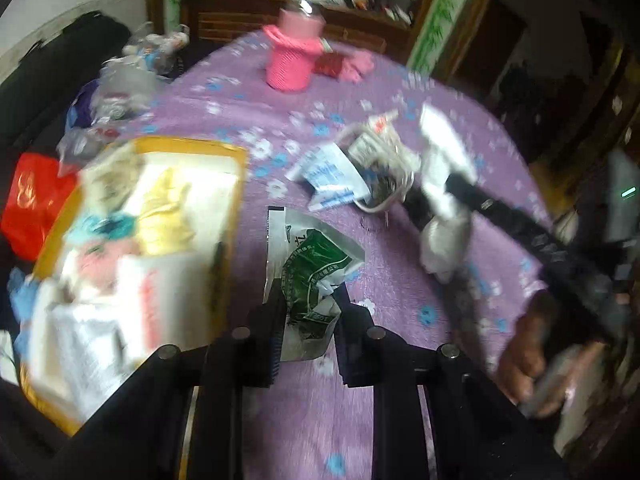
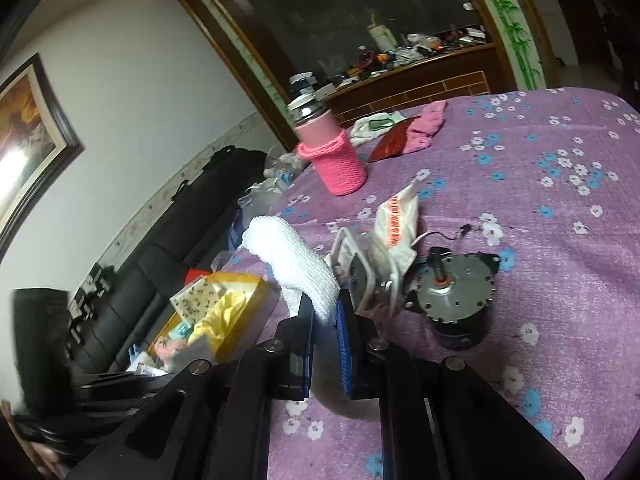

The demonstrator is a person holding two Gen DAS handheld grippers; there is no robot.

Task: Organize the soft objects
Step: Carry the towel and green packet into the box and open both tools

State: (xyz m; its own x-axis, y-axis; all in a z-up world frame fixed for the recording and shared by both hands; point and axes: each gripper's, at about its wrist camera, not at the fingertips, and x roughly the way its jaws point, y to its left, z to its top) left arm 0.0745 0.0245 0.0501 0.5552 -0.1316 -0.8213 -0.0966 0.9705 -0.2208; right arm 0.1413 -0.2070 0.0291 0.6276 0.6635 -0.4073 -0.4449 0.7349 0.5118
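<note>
Lettering first: we find red print on one white plastic bag [image 2: 398,220] and white characters on a green-and-white foil packet [image 1: 316,276], both too blurred or small for us to read; blue print on a white sachet [image 1: 326,178] is equally illegible. We count two grippers, one yellow box [image 1: 224,152], one pink knitted bottle sleeve [image 2: 340,164] on a steel-capped flask, and one round metal motor [image 2: 456,294]. Our left gripper [image 1: 306,304] is clamped on the lower end of the foil packet, which is crumpled, with its upper part over the purple flowered tablecloth [image 1: 400,288] just right of the box. Our right gripper [image 2: 325,312] is clenched on a white knitted cloth [image 2: 288,256], soft and ribbed, arching up and leftward from the fingers above the tablecloth beside the motor. The box holds yellow, pink and teal soft pieces, too smeared to count. A hand [image 1: 532,364] shows at the right.
</note>
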